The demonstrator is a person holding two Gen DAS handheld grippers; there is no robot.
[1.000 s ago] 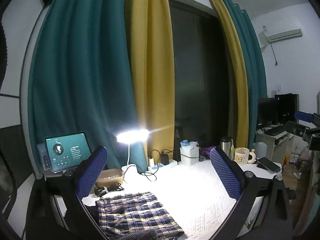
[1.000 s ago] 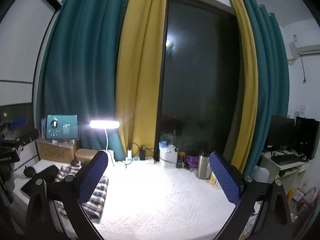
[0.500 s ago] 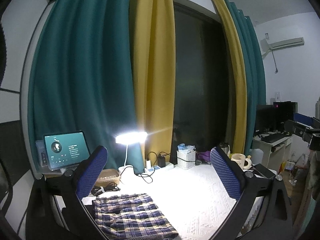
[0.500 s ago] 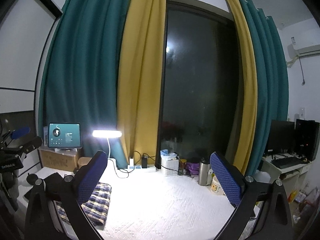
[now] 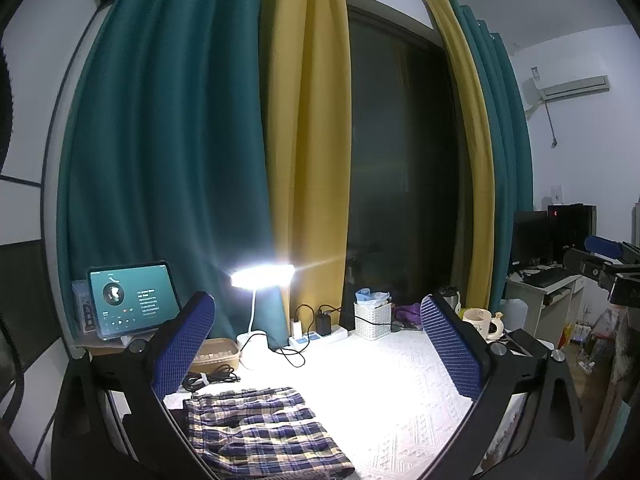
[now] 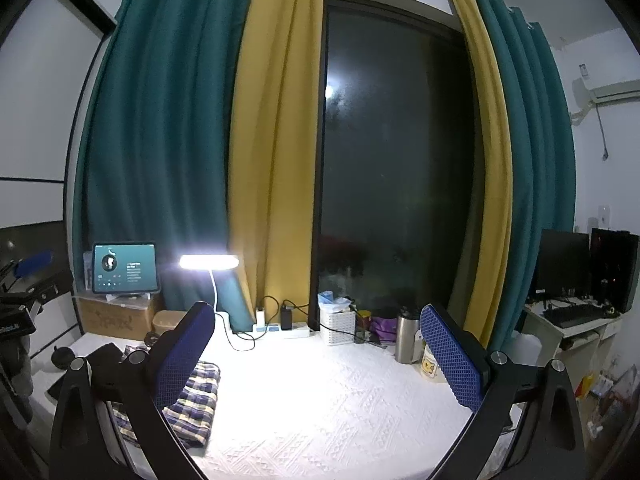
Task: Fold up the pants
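The plaid pants were soft woven cloth, matt, lying on a white tablecloth with a raised, embossed texture. The gripper pads showed blue rubbery waffle-grid faces on matt black plastic frames. A flask was brushed metal; the mug looked glossy ceramic; the curtains were heavy matt fabric

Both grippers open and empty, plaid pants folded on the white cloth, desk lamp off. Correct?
One thing is off: the desk lamp is on, glaring bright in the left wrist view and lighting the white cloth. The rest holds: the left gripper and right gripper are open and empty, and the plaid pants lie folded on the cloth.
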